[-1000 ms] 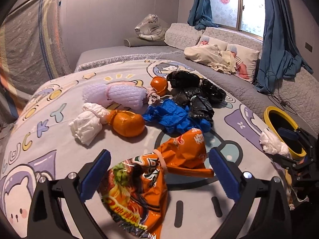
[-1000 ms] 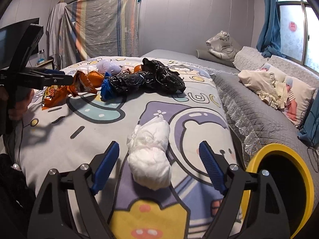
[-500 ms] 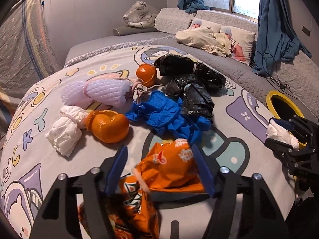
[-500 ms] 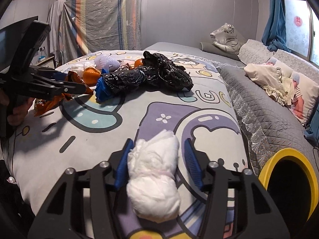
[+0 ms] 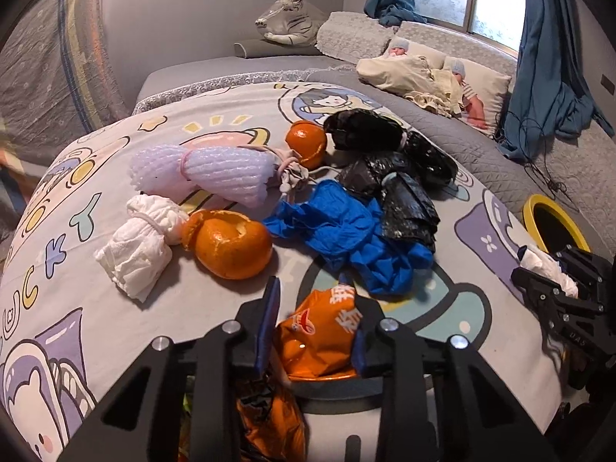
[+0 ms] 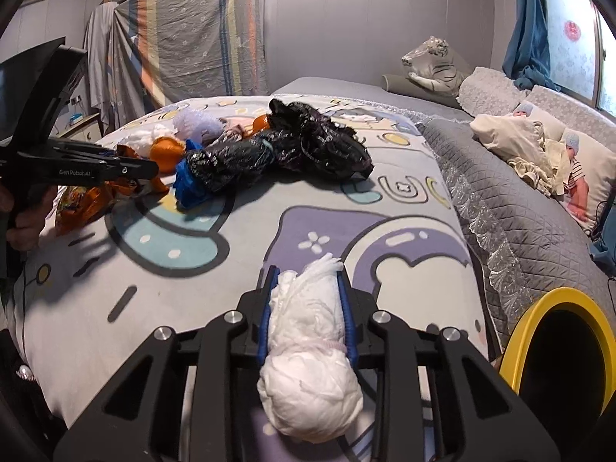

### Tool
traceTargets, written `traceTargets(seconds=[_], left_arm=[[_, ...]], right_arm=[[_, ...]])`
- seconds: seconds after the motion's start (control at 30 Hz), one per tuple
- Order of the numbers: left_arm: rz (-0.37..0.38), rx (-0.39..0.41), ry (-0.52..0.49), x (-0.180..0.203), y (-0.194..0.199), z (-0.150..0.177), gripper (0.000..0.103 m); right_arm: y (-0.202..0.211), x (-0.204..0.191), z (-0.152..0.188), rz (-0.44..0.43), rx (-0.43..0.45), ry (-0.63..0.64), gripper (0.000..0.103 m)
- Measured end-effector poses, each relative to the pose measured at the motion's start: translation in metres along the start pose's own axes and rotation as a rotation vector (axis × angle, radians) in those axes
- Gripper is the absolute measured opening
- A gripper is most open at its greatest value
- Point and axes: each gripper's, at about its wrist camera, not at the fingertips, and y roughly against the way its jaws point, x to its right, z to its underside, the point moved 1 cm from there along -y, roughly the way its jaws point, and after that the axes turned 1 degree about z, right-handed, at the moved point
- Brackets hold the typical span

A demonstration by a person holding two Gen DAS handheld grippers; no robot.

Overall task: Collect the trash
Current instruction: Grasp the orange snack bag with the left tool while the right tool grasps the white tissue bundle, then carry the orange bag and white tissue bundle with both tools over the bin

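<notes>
My left gripper (image 5: 310,308) points down at the cartoon bedspread (image 5: 77,308), its jaws closing with the blue pads pressed on an orange snack wrapper (image 5: 323,331). The wrapper's lower end hangs under the gripper body. My right gripper (image 6: 307,281) is also closing, its pads squeezing the sides of a tied white tissue bundle (image 6: 308,365) that lies on the bedspread. A yellow-rimmed bin (image 6: 554,294) stands at the bed's edge, just right of the right gripper.
More trash lies on the bed: a hollow orange peel (image 5: 231,246), a second peel (image 5: 306,140), another white tissue bundle (image 5: 138,242), purple foam netting (image 5: 215,171), blue gloves (image 5: 346,231) and black plastic bags (image 5: 396,177). Grey quilt and pillows lie beyond.
Both grippers went from wide open to closed in on their items: the left onto the orange wrapper, the right onto the white tissue bundle. Each also moved forward over its item.
</notes>
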Motion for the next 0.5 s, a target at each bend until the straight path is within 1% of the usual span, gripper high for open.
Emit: traceTargets(seconds=[0.1,0.3,0.4,0.5], left_arm=[[0.0,0.013,0.015,-0.003,0.003,-0.003,0.023],[0.013,0.066,0.036,-0.007,0.028,-0.007,0.022],[0.013,0.108,0.056,-0.012,0.046,-0.009,0.022],[0.004,0.168,0.089,-0.018,0.068,-0.011,0.022]], right_arm=[[0.004,-0.003,-0.009,-0.001,0.026,0.0,0.027],[0.019,-0.012,-0.026,-0.015,0.09,0.017,0.027],[0.027,-0.017,-0.033,-0.021,0.119,0.026,0.027],[0.033,-0.02,-0.041,-0.03,0.14,0.02,0.027]])
